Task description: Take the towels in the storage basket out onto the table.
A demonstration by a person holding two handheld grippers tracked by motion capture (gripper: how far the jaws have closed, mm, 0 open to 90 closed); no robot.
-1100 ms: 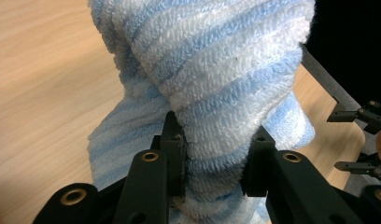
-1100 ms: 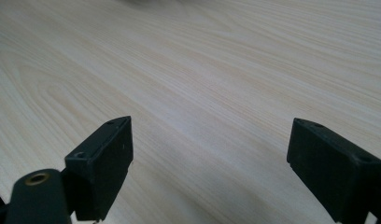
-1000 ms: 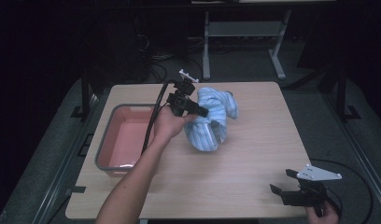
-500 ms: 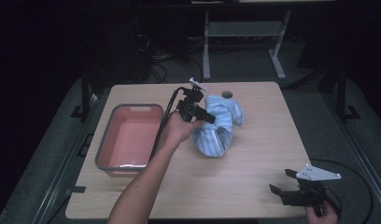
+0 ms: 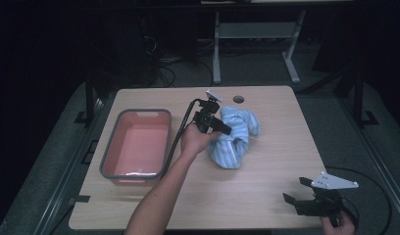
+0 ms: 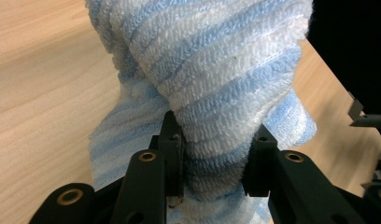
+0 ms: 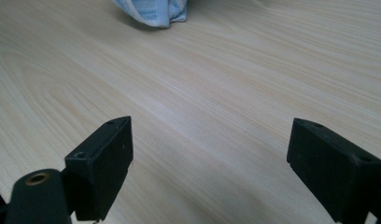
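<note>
A blue-and-white striped towel (image 5: 235,137) lies bunched in the middle of the wooden table (image 5: 266,191). My left gripper (image 5: 226,130) is shut on a fold of the striped towel (image 6: 216,93), which bulges up between its two jaws. My right gripper (image 5: 295,192) rests low at the table's front right corner. Its jaws stand wide apart with nothing between them in the right gripper view, my right gripper (image 7: 209,154) hovering just over bare wood. A corner of the towel (image 7: 153,11) shows far ahead of it.
A pink tub (image 5: 111,152) with a grey rim sits at the table's left side, with nothing visible inside. A small round hole (image 5: 238,99) marks the table's far edge. Metal frame legs (image 5: 217,54) stand on the floor behind.
My left gripper has carried the towel to the right, away from the tub. The towel has bunched into a more compact shape. The right gripper has stayed put.
</note>
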